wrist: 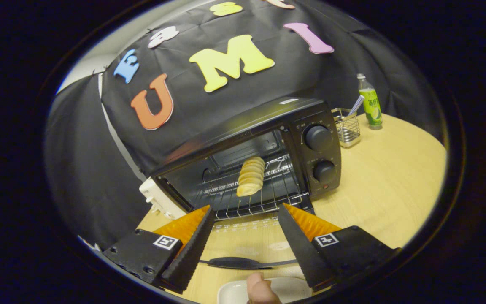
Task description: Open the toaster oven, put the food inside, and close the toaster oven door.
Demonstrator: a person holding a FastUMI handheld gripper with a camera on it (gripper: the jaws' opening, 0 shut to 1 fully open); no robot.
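The black toaster oven (268,139) stands on the wooden table with its glass door (247,238) folded down flat toward me, the dark handle (243,262) at its near edge. A pale ridged bread roll (250,176) lies on the wire rack (260,198) inside the oven. My gripper (246,208) is open above the lowered door, its tips just short of the rack's front edge, with nothing between the fingers. Nearer than the handle sits a white plate (234,292) with a pinkish rounded piece (262,290) on it.
The oven's two knobs (318,137) are on its right panel. A wire basket (346,126) and a green bottle (371,105) stand behind the oven on the right. A white power strip (156,196) lies left of the oven. Bare table (395,181) extends to the right.
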